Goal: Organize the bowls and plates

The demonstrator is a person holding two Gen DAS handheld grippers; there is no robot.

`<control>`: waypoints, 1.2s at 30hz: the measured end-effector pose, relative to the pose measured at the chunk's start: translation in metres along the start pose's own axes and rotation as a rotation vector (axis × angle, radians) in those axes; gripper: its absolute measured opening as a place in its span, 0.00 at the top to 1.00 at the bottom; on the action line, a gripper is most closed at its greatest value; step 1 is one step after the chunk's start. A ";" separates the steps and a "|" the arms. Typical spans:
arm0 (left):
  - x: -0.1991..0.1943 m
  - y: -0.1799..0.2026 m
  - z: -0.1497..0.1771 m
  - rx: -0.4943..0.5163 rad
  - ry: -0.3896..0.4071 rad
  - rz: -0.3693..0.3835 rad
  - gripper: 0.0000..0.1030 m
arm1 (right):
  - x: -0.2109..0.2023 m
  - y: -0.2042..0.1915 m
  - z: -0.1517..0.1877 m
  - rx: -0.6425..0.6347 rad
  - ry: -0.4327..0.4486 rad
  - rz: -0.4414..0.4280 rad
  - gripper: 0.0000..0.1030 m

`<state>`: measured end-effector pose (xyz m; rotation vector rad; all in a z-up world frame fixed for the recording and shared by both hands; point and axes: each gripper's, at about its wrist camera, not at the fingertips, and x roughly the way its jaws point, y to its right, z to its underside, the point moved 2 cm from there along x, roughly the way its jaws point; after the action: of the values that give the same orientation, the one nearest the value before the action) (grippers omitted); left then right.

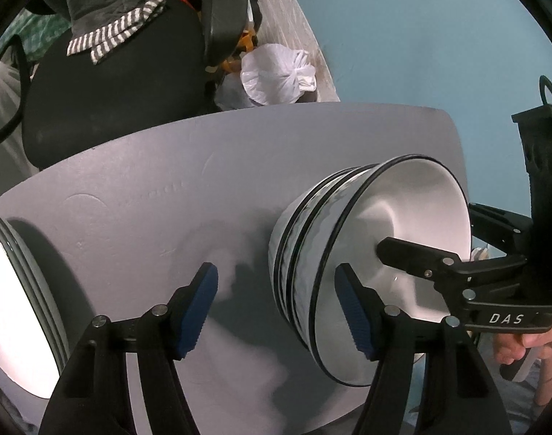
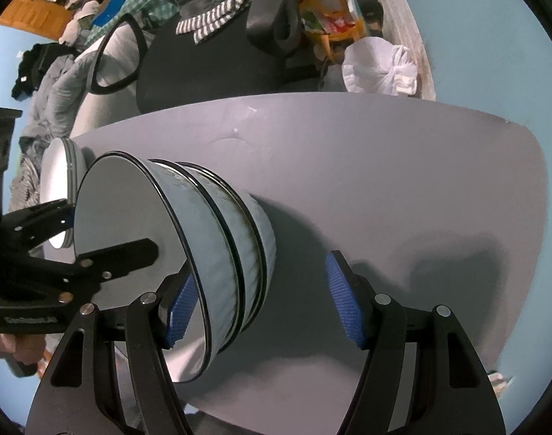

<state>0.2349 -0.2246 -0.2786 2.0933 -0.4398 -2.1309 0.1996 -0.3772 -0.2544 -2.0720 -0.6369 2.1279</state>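
Note:
A stack of three white bowls with black rims (image 1: 312, 253) stands on the grey table (image 1: 149, 195); it also shows in the right wrist view (image 2: 218, 228). My left gripper (image 1: 279, 311) is open, with its right finger over the top bowl's rim and its left finger outside the stack. My right gripper (image 2: 258, 311) is open, with its left finger inside the top bowl's rim and its right finger outside. A stack of white plates (image 1: 15, 308) lies at the table's left edge, also seen in the right wrist view (image 2: 60, 181).
A black office chair (image 1: 112, 83) with striped cloth stands behind the table. A white plastic bag (image 1: 279, 76) lies on the floor by the blue wall (image 1: 439, 36). Clothes and clutter (image 2: 58, 83) lie beyond the chair.

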 end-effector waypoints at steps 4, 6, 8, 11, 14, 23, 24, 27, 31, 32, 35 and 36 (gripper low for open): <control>0.001 0.001 0.000 -0.007 -0.003 0.012 0.39 | 0.001 -0.002 0.001 -0.004 0.000 -0.022 0.35; 0.001 0.001 0.000 -0.009 -0.003 0.020 0.41 | 0.001 -0.002 0.002 -0.006 -0.001 -0.028 0.35; 0.001 0.001 -0.001 -0.012 -0.001 0.025 0.44 | 0.001 -0.002 0.002 -0.005 -0.003 -0.042 0.41; 0.000 0.003 -0.001 -0.015 -0.007 0.062 0.59 | 0.000 -0.004 0.001 0.005 -0.011 -0.072 0.54; -0.001 0.006 -0.001 -0.009 -0.009 0.067 0.65 | 0.000 -0.007 0.000 0.003 -0.021 -0.092 0.64; -0.008 0.000 -0.003 -0.031 0.010 0.070 0.79 | -0.004 -0.004 -0.003 0.001 -0.034 -0.083 0.75; -0.008 0.001 -0.003 -0.022 0.014 0.060 0.79 | -0.004 -0.006 -0.003 -0.007 -0.036 -0.076 0.75; -0.008 0.000 -0.004 -0.036 0.013 0.065 0.79 | -0.003 -0.005 -0.002 -0.008 -0.038 -0.077 0.75; -0.007 0.001 -0.003 -0.046 0.011 0.067 0.78 | -0.003 -0.001 -0.003 0.013 -0.044 -0.091 0.75; -0.007 0.000 -0.004 -0.054 0.009 0.071 0.78 | -0.003 -0.001 -0.003 0.017 -0.045 -0.092 0.75; -0.007 -0.002 -0.004 -0.057 0.009 0.074 0.78 | -0.003 -0.001 -0.003 0.029 -0.046 -0.095 0.75; -0.007 -0.002 -0.003 -0.061 0.014 0.076 0.78 | -0.003 -0.001 -0.003 0.031 -0.046 -0.097 0.75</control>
<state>0.2385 -0.2208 -0.2723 2.0248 -0.4391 -2.0597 0.2027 -0.3767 -0.2516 -1.9400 -0.6909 2.1233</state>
